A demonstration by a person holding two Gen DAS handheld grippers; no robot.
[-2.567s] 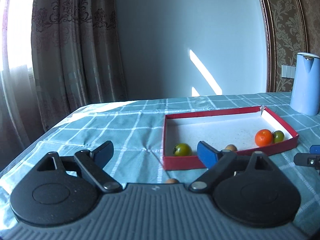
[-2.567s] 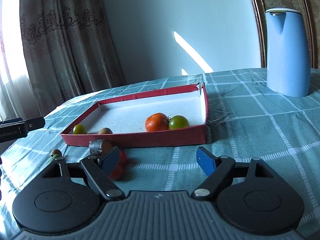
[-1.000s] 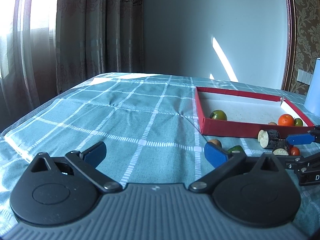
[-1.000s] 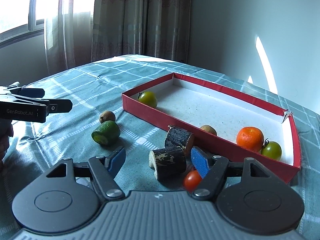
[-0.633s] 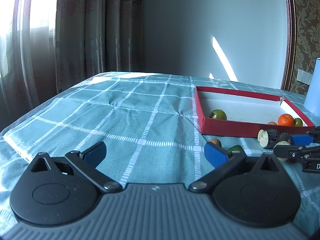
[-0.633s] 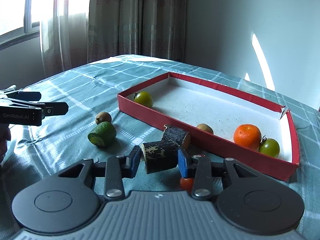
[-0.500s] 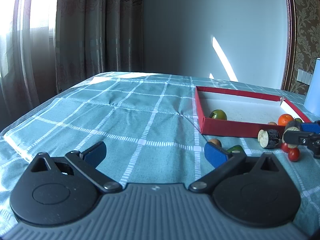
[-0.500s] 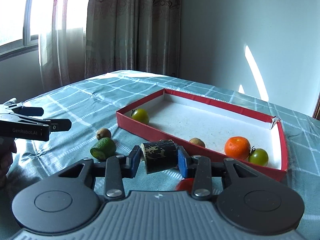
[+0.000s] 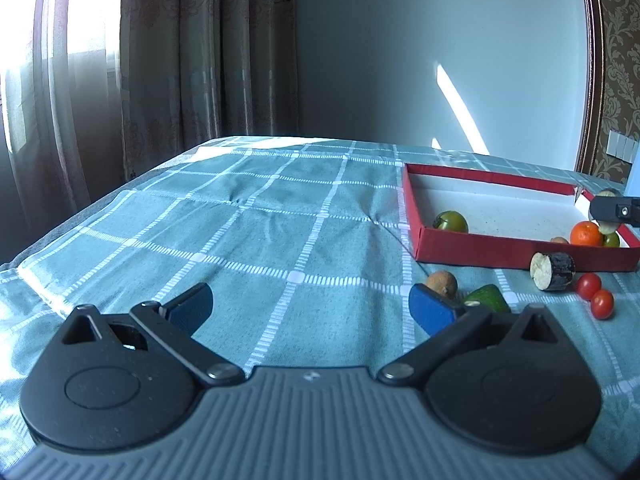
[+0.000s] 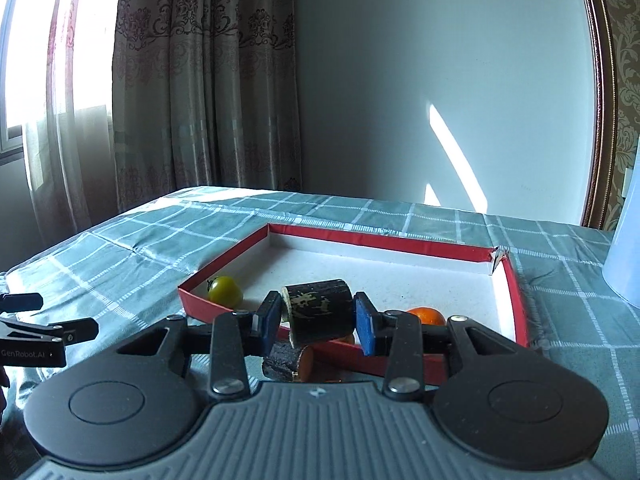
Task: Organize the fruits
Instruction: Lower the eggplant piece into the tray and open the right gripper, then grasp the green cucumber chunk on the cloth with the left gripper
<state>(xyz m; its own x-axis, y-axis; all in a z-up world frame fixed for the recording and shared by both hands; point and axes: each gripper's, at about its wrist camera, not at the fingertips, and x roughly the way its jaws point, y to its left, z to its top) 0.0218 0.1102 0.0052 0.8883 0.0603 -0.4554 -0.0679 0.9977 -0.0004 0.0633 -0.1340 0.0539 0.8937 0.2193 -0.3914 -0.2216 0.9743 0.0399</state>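
1. Blue pads of the right gripper, open a second ago, now clamp a dark cut log piece, lifted off the cloth.
2. It hangs over the red tray's near wall, so placing comes next.
3. Far left, the left gripper gapes empty.

Patterned curtains hang behind the checked tablecloth.

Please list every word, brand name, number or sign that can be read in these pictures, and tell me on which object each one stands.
"GenRobot.AI": white letters on the side of the left claw, seen at the left edge of the right wrist view.
A small emblem, no letters, on the grey housing below the right claw: too small to read.
No other text is visible in either view.
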